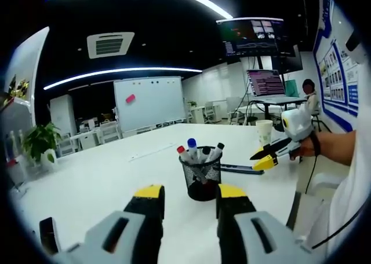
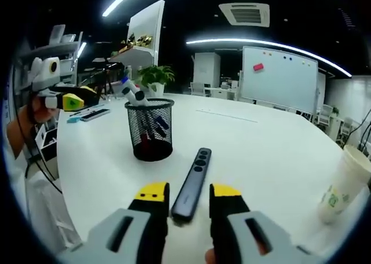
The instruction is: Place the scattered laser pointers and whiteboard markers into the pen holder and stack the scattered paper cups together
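On the white counter (image 2: 278, 154), the laser pointer (image 2: 193, 183) lies between your open right fingers (image 2: 188, 195), ahead of the pen holder (image 2: 151, 129). Center, then close. Left fingers (image 1: 190, 193) open, empty.

Left gripper (image 1: 190, 197), jaws apart w/ nothing between, hangs over the desk (image 1: 104, 177) just short of the mesh pen holder (image 1: 200, 179) w/ markers (image 1: 192, 150), right gripper (image 1: 265, 157) over a laser pointer (image 1: 239, 169) beyond it, paper cup (image 1: 264, 132) nr the far edge.
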`<state>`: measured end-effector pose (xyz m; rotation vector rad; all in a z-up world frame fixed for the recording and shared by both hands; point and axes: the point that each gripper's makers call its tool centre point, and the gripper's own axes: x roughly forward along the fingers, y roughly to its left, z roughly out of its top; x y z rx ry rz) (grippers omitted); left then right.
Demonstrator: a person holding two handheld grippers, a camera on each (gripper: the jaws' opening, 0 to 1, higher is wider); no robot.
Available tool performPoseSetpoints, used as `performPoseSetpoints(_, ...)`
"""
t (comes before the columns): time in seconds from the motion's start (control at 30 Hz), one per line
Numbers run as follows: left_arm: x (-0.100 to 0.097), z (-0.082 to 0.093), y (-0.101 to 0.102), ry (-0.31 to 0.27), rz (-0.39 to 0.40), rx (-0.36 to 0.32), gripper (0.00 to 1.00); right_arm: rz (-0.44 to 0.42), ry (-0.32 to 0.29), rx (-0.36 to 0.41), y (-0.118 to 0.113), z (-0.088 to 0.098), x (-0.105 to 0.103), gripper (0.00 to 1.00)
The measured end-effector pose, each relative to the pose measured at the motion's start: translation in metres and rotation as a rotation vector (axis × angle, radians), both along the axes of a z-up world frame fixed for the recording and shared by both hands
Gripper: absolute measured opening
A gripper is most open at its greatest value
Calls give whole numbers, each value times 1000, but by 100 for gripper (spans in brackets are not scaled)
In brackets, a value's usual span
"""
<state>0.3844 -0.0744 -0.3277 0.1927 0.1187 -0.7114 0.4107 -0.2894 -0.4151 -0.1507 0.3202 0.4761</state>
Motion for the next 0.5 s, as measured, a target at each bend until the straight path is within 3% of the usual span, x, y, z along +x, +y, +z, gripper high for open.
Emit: performPoseSetpoints(0.5,-1,-2,3,8,13,2,37,25,24,20,9,-5,-1,30)
